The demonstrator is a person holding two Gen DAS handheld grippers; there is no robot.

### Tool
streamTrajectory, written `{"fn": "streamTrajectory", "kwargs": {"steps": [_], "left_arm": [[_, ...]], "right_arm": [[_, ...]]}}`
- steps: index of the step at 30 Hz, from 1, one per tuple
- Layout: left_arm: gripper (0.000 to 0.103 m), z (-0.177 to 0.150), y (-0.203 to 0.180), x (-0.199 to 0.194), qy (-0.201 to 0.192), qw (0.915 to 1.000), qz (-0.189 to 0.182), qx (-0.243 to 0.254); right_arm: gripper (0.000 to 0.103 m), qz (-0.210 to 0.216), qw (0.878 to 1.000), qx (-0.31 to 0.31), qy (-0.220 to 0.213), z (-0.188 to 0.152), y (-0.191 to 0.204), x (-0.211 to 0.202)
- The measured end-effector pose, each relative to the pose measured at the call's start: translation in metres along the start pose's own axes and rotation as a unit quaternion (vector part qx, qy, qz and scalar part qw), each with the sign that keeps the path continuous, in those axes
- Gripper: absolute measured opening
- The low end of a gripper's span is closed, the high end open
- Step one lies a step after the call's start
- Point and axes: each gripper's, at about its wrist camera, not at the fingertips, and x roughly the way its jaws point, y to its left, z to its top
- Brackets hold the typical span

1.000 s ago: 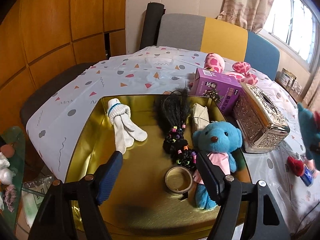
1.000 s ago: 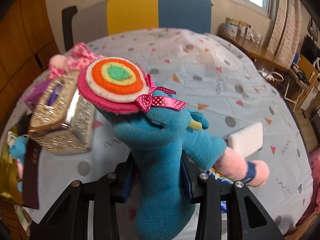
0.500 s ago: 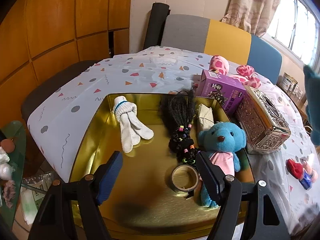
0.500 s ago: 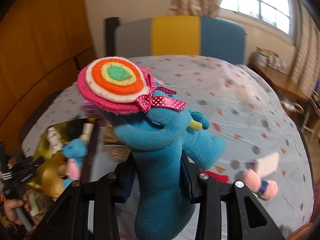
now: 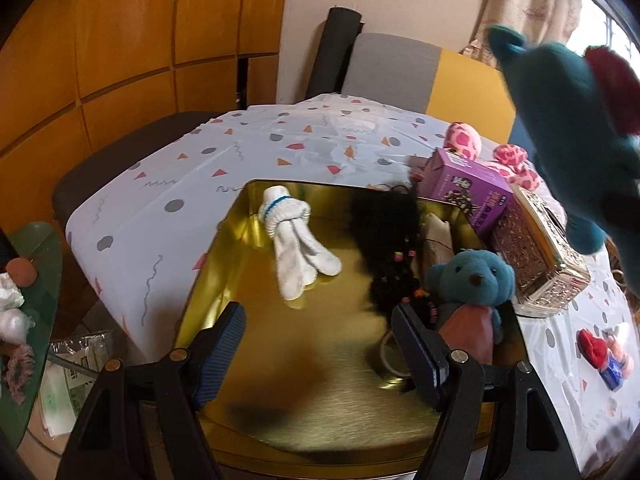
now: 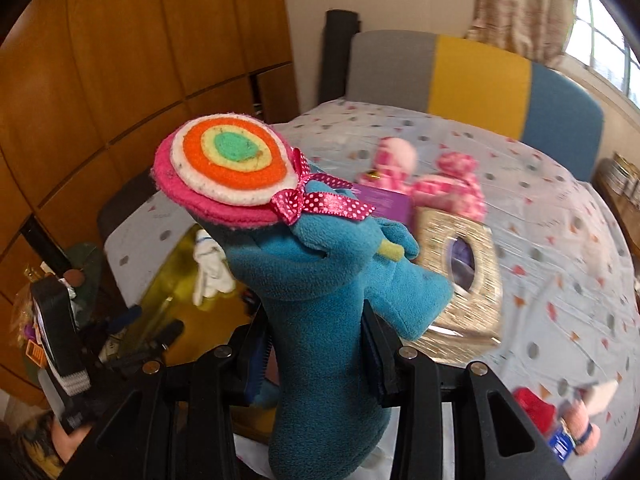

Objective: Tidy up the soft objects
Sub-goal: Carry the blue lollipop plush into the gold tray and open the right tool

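Presently the right claw (image 6: 316,344) is clamped on the lower body of the teal plush toy (image 6: 320,320), whose long axis stands upright out of the jaws, lollipop disc (image 6: 228,168) at the top. The gold tray (image 5: 320,400) lies below and left of that claw, so the carry appears to need a leftward descent. The left claw (image 5: 320,356) hangs over the tray's near end, jaws wide and empty. Inside the tray lie white socks (image 5: 296,252), a black hairpiece (image 5: 388,248) and a blue teddy bear (image 5: 472,292); open floor between socks and hairpiece seems the likeliest landing. A silver tissue box (image 6: 460,272) stands right of the tray on the table (image 5: 200,172).
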Motion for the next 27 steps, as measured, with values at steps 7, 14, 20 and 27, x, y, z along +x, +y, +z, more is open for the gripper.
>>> {"fn": "streamTrajectory", "kwargs": {"steps": [7, 14, 20, 27], "left_arm": [[0.076, 0.000, 0.020, -0.001, -0.004, 0.9998, 0.008, -0.020], [0.076, 0.001, 0.034, -0.005, -0.008, 0.9992, 0.017, -0.036], [0.076, 0.002, 0.044, -0.006, -0.005, 0.9985, 0.031, -0.046], [0.076, 0.003, 0.047, -0.008, -0.007, 0.9980, 0.038, -0.050]], "right_arm": [[0.040, -0.017, 0.999, -0.028, 0.028, 0.026, 0.041, 0.049], [0.041, -0.053, 0.991, -0.081, 0.097, 0.020, 0.071, 0.141], [0.046, -0.025, 0.984, -0.122, 0.126, -0.003, 0.094, 0.180], [0.065, 0.045, 0.988, -0.081, 0.121, -0.006, 0.083, 0.170]]}}
